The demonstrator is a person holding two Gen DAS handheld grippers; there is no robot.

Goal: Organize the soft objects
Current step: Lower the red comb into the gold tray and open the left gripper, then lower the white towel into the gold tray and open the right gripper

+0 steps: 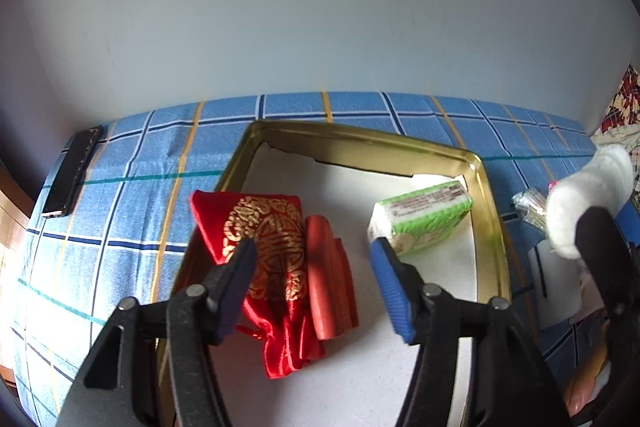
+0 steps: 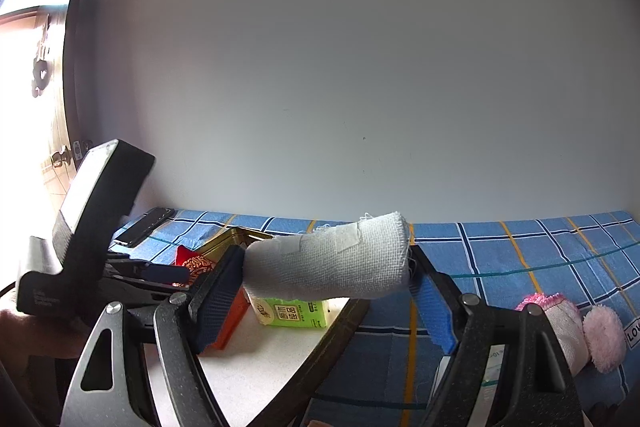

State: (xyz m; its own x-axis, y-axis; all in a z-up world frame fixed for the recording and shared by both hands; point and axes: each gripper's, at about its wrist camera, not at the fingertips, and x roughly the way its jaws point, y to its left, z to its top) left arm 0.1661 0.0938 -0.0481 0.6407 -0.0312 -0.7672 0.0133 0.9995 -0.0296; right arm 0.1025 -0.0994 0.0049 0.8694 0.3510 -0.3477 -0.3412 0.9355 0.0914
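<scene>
The left hand-held gripper (image 1: 314, 259) tilts down over the gold tin (image 1: 494, 211), jaws apart and empty above the red pouch (image 1: 276, 255), whose lower end they partly hide. The right hand-held gripper (image 2: 328, 281), nearly level, clamps the white gauze roll (image 2: 332, 259) above the tin's edge.

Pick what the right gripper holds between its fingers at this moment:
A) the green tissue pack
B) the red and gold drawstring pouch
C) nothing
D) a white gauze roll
D: the right gripper has both fingers pressed on the ends of the white gauze roll, held above the gold tin, while the pouch and tissue pack lie inside it.
</scene>
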